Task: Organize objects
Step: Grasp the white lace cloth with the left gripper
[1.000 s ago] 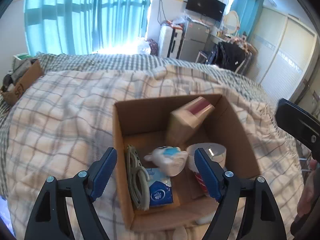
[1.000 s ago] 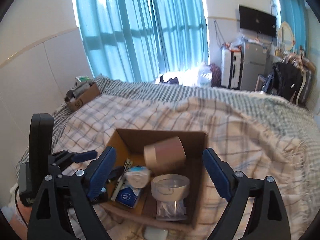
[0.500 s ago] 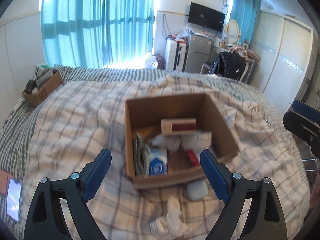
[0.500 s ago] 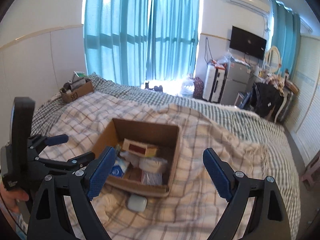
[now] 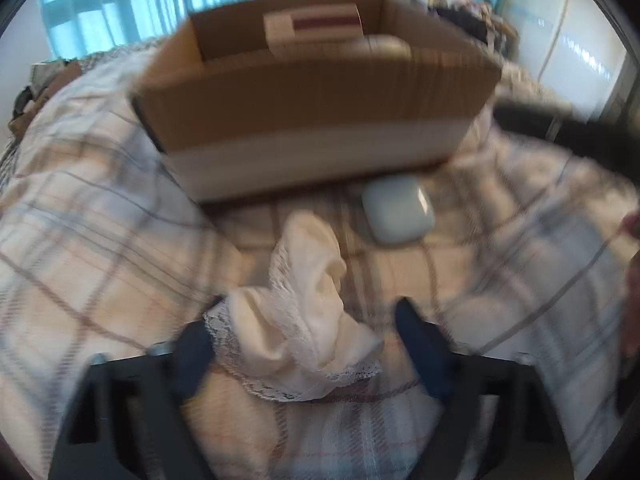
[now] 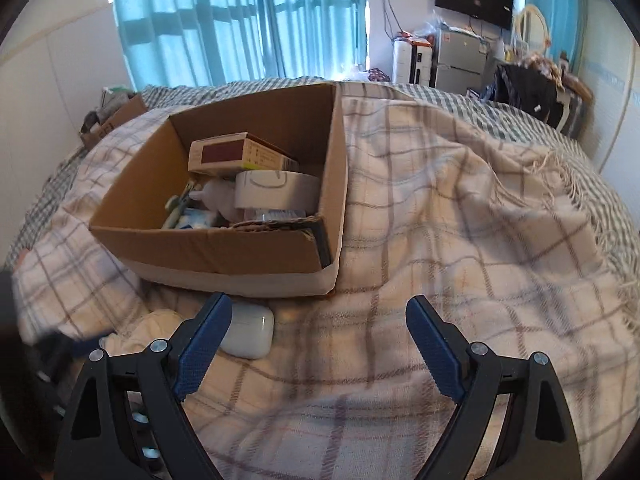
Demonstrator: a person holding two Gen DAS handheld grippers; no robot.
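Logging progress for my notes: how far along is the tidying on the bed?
Done: the cardboard box already holds a carton, tape roll and other bits. In hand: nothing yet; the left hand-held gripper is open around the lace cloth. Left: that cloth and the white case, both on the blanket.

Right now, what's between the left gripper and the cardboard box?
In the left wrist view: a white lace-trimmed cloth within the open left gripper, then a white earbud case before the box.

No legible text anywhere
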